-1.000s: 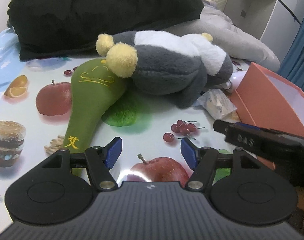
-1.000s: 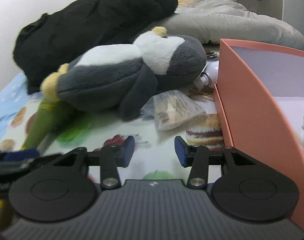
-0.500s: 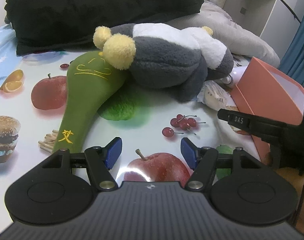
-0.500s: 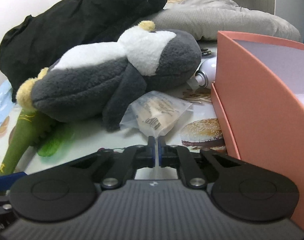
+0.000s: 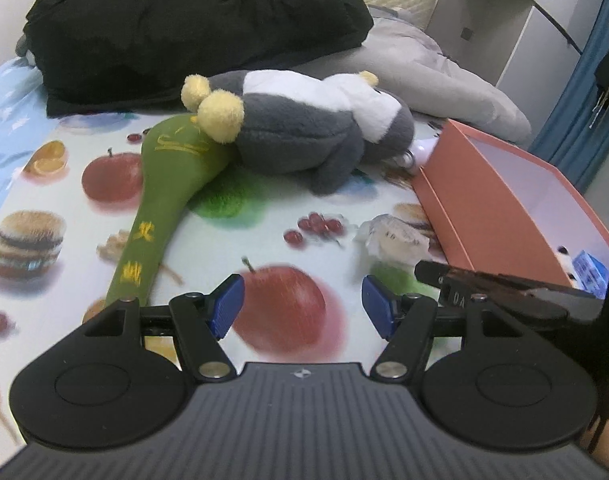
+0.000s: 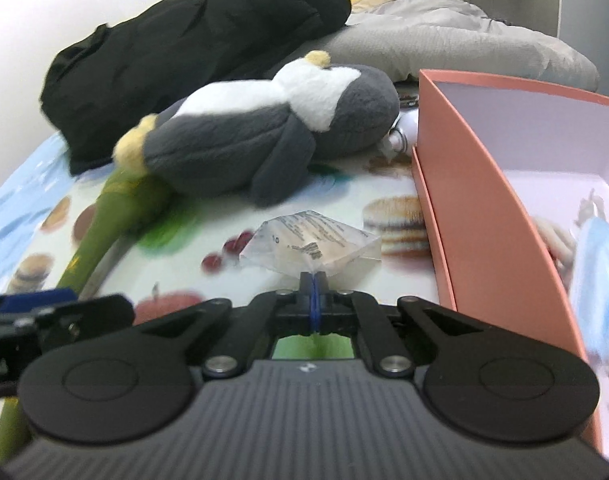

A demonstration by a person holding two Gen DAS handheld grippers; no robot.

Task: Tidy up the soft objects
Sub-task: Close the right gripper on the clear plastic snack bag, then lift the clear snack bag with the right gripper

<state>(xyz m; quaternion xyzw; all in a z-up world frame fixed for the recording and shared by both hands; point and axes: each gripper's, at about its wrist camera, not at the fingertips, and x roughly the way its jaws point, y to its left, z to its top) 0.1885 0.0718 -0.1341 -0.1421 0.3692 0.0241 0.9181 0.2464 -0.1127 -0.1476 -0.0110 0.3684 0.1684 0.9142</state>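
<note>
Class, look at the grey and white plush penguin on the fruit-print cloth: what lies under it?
The penguin lies across the wide end of a green plush paddle, its yellow feet resting on it. Beneath its body the printed cloth continues. Anything else below it is hidden.

plush penguin (image 5: 304, 136) on stuffed mallet (image 5: 164, 200), box (image 5: 504, 208) right

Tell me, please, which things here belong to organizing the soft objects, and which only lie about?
For the job: penguin plush, green plush paddle, plastic packet pinched in the right gripper, orange box.

Lying about: black garment, grey cushion, white bottle.
</note>
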